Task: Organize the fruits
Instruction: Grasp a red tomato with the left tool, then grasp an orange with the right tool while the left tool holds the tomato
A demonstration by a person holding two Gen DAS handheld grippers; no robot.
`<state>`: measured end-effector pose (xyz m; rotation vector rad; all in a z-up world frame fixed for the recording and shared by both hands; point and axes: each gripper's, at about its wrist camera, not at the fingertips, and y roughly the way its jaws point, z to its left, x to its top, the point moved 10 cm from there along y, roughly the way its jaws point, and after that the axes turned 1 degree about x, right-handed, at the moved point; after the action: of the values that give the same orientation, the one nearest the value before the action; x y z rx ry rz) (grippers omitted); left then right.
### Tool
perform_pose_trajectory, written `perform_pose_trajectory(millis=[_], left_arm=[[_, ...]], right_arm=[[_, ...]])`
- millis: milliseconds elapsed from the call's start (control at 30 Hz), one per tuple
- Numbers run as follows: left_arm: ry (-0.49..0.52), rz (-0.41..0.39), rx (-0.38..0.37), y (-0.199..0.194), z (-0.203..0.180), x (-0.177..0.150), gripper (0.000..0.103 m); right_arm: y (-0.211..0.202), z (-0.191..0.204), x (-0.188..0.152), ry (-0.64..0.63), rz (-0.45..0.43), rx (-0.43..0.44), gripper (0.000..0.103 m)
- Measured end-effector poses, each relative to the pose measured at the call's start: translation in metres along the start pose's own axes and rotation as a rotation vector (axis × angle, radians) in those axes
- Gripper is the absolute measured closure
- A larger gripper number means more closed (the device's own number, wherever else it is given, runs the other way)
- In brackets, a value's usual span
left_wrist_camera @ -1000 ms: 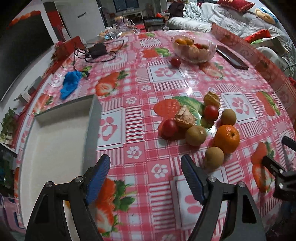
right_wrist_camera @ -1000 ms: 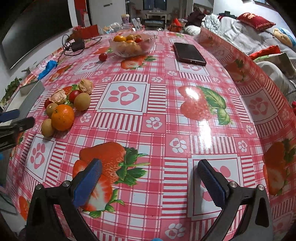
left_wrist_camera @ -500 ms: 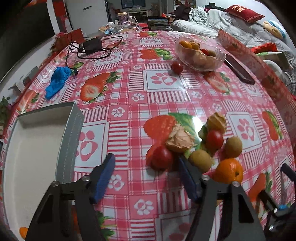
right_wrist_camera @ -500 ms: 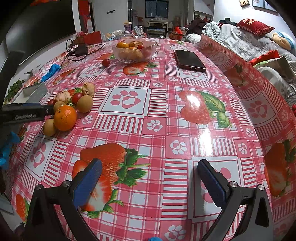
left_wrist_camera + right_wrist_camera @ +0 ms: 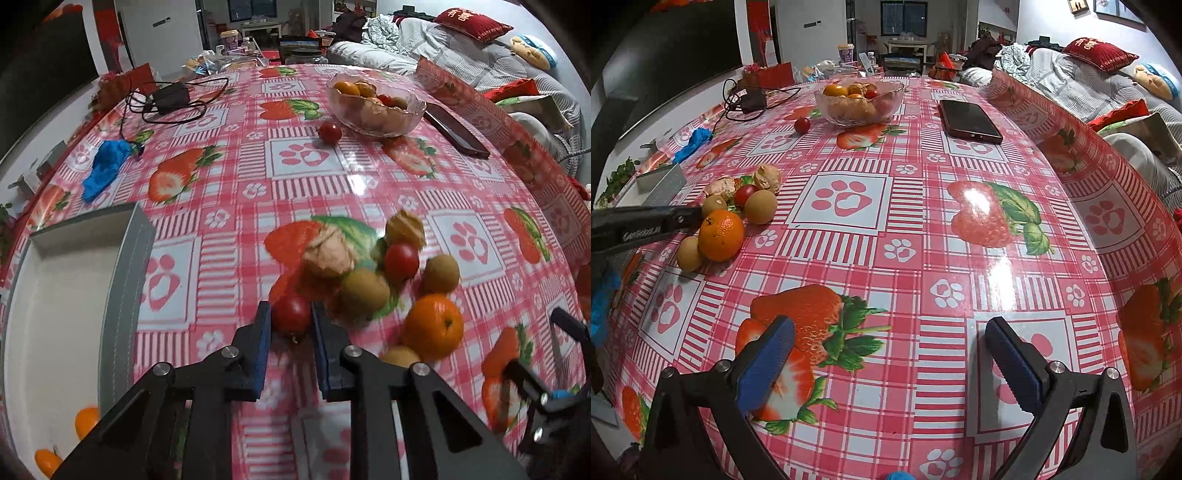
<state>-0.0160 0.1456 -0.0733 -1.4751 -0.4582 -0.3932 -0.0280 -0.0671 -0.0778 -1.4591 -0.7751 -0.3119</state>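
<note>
Left wrist view: a small red tomato (image 5: 291, 314) is seen pinched between the blue pads of the left claw (image 5: 291, 322), at the near edge of a loose pile of fruit on the checked surface (image 5: 310, 177). The jaws have just been closing; a second ago they stood wide with nothing between them, well short of the pile, and now the tomato is gripped on both sides. The tomato appears still to rest on the surface.

Just beyond it in the pile are noted a papery-husked fruit (image 5: 328, 253), a brown round fruit (image 5: 364, 291), a second red tomato (image 5: 400, 260) and an orange (image 5: 434, 326). An open white box (image 5: 127, 266) stands to the left of the claw, with small orange fruits visible in its near corner; it is judged the likely place for sorted fruit. A glass bowl (image 5: 376, 107) of fruit stands well apart at the far side, a lone tomato (image 5: 330, 132) beside it.

The right claw (image 5: 888, 354) is held wide open over bare surface, holding nothing.

With the grip made, the pick is judged complete; lifting and carrying remain.
</note>
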Motion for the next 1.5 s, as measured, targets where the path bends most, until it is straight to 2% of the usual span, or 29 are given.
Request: perform_pose_trajectory(millis=[267,433,600,900,933,1000,1067,1133,1200,1500], left_arm=[[0.006,-0.016,0.023,-0.026,0.006,-0.04,0.08],[0.015,-0.029,0.027,-0.035,0.007,-0.055,0.08],[0.009,-0.039,0.026,-0.039,0.008,-0.06,0.08],[-0.012,-0.045,0.008,-0.041,0.011,-0.065,0.08],[-0.013,-0.046,0.007,-0.041,0.011,-0.065,0.08],[-0.013,-0.045,0.008,-0.041,0.011,-0.065,0.08],[-0.013,-0.044,0.009,-0.041,0.011,-0.066,0.08],[-0.015,-0.046,0.006,-0.041,0.011,-0.065,0.08],[-0.014,-0.045,0.008,-0.041,0.011,-0.065,0.08],[-0.018,-0.056,0.01,-0.042,0.01,-0.066,0.08]], right_arm=[[0.0,0.0,0.0,0.0,0.005,-0.003,0.0],[0.004,0.003,0.002,0.008,0.098,0.008,0.0],[0.001,0.032,0.016,0.057,0.119,0.154,0.0],[0.019,0.087,0.053,0.066,0.122,0.236,0.0],[0.022,0.091,0.056,0.063,0.124,0.236,0.001],[0.027,0.1,0.057,0.059,0.137,0.245,0.02],[0.032,0.107,0.058,0.062,0.147,0.254,0.03],[0.035,0.11,0.058,0.034,0.145,0.216,0.041],[0.034,0.114,0.056,0.01,0.144,0.225,0.064],[0.012,0.09,0.034,0.026,0.126,0.253,0.064]])
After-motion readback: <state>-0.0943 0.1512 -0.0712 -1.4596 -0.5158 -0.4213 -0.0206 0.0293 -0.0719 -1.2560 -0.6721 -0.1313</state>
